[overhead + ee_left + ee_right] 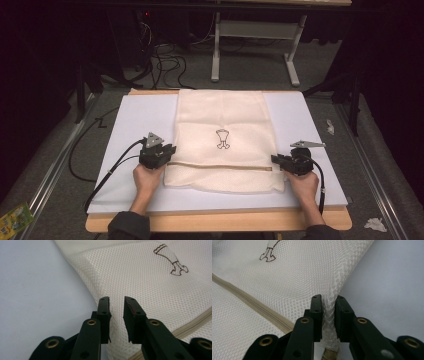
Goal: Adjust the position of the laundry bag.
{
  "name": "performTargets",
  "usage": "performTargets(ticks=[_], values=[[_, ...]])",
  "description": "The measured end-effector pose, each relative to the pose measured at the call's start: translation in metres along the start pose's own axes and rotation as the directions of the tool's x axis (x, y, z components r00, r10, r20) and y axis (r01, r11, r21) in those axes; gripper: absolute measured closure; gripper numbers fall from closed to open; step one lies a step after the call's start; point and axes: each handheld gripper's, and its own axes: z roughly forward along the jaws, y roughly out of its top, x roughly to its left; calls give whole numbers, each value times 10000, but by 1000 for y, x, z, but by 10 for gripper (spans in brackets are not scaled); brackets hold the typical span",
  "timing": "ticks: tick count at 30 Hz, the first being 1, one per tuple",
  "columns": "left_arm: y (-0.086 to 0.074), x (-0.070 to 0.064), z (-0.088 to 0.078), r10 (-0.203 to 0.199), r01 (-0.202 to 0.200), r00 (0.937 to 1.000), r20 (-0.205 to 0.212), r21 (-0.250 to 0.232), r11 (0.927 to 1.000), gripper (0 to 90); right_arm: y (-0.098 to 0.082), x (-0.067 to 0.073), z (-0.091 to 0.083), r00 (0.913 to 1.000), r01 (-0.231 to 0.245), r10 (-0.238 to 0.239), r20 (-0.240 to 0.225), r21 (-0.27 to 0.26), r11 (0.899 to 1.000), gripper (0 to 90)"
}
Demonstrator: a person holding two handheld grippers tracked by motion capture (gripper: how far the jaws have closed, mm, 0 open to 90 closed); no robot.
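place: lab-like recording room | floor: grey carpet with loose black cables | furniture: white metal desk frame behind, dark surroundings | worktop: pale wooden table topped by a white flat board

Room, dim, lit mainly over the work area. Grey carpeted floor; light wooden tabletop under a white rectangular board; white metal table frame beyond; black cables trailing across the floor.
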Motion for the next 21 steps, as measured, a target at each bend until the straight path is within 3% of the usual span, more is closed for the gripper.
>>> performTargets(ticks=[5, 10, 14, 21], values=[[-5, -8, -6, 209, -210, 9998, -28, -416, 9989, 648, 0, -1, 0, 9999, -143, 143, 57, -42, 9999, 669], [-11, -16, -7, 248, -248, 9997, 9, -437, 9987, 568, -1, -1, -1, 9998, -157, 159, 90, -202, 9997, 502], [-17, -23, -9, 522, -524, 9986, -51, -382, 9979, 548, -1, 0, -3, 9998, -173, 177, 109, -428, 9989, 450], [-26, -35, -5, 523, -525, 9986, -103, -140, 9985, 501, 1, 1, 1, 9990, -416, 420, 121, -348, 9985, 360]])
